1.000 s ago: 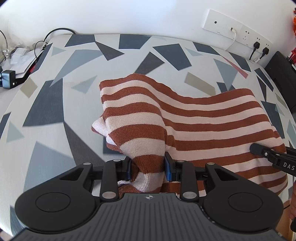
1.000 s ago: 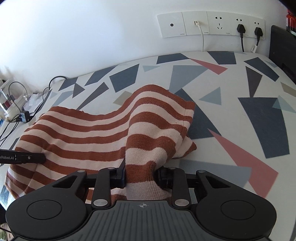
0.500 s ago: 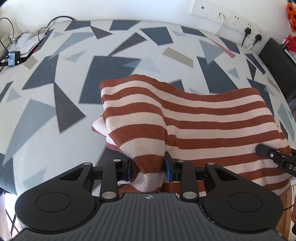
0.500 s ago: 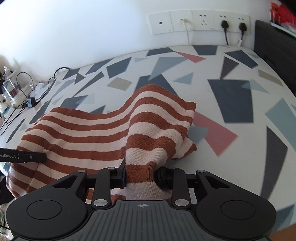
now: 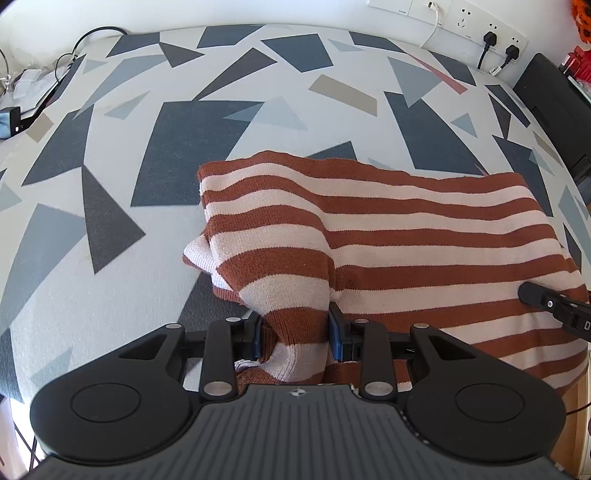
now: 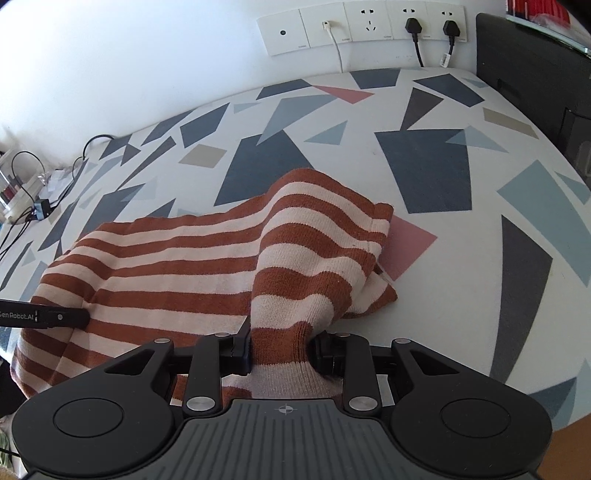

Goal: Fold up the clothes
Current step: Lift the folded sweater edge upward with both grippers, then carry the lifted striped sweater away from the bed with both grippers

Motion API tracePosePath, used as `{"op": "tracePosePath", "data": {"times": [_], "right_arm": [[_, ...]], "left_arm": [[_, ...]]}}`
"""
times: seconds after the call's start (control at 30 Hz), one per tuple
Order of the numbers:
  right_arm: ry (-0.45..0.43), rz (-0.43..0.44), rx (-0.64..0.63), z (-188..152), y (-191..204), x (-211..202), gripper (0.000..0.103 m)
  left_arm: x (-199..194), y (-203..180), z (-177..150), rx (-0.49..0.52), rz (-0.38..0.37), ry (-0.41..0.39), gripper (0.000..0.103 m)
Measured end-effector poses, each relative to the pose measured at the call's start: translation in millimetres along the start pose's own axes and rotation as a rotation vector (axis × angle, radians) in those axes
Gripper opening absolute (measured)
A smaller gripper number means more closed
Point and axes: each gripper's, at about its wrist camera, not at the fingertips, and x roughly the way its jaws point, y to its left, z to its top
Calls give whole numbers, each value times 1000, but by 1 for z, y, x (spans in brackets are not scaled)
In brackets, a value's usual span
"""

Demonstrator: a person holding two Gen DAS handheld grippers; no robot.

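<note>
White lettering "GenRobot.AI", its first letter cut by the frame edge, runs along the black finger of the left gripper [image 6: 44,317] in the right wrist view. Small print on the wall socket plates [image 6: 362,26] is too small to read.
</note>
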Motion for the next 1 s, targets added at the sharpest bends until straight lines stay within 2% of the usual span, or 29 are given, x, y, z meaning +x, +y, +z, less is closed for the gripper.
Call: {"op": "tracePosePath", "data": {"times": [0.33,0.5,0.7,1.0], "right_arm": [[-3,-33,5,22,12,22,26],[2,-39,-10,27,19,26,26],[-15,-18,-57,25,37,22,26],[-89,69,-156,18,65,-17,25]], "left_arm": [[9,18,17,-7,-41,-6,33],[3,23,15,-16,-22,-29,33],[-23,32,7,-48,-8,-81,32],[-72,29,-22,-88,16,-174,32]]}}
